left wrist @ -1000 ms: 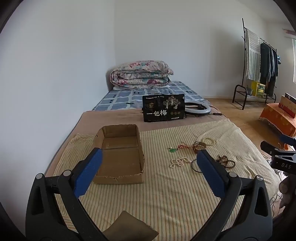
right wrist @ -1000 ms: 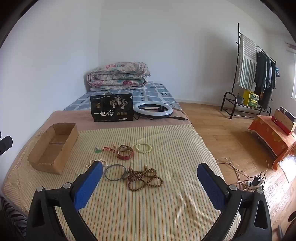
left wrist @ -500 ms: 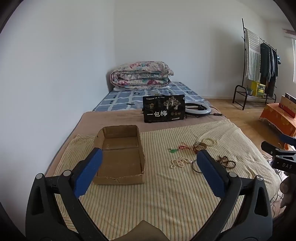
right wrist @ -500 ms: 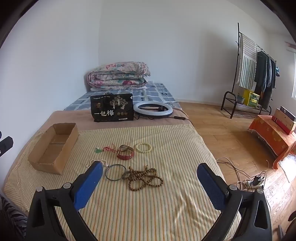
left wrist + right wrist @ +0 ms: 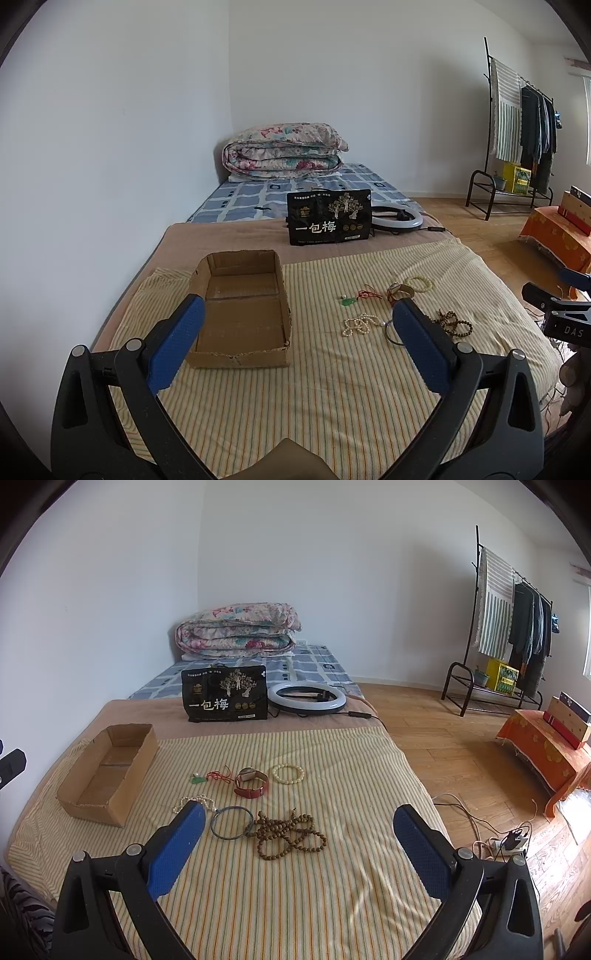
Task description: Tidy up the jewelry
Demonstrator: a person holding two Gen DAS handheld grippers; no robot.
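Striped bed (image 5: 332, 878): loose, light wooden bead strand (image 5: 288, 834), limp, best pinched mid-loop. Left claw (image 5: 295, 332) and right claw (image 5: 295, 834) gaping, empty.

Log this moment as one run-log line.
phase: pre-grasp | left gripper: open, empty | right gripper: open, empty | jewelry: on striped cloth | cardboard box: empty

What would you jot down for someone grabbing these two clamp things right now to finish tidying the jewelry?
Left hand-held gripper: open, empty, above the bed facing the cardboard box.
Right hand-held gripper: open, empty, facing the jewelry.
Box looks empty.
On the striped cover, beside the box: brown bead strand, metal bangle, pearl strand, red-strap watch, pale bead bracelet, green pendant on red cord.
Done: nothing boxed.
Left: all six pieces.
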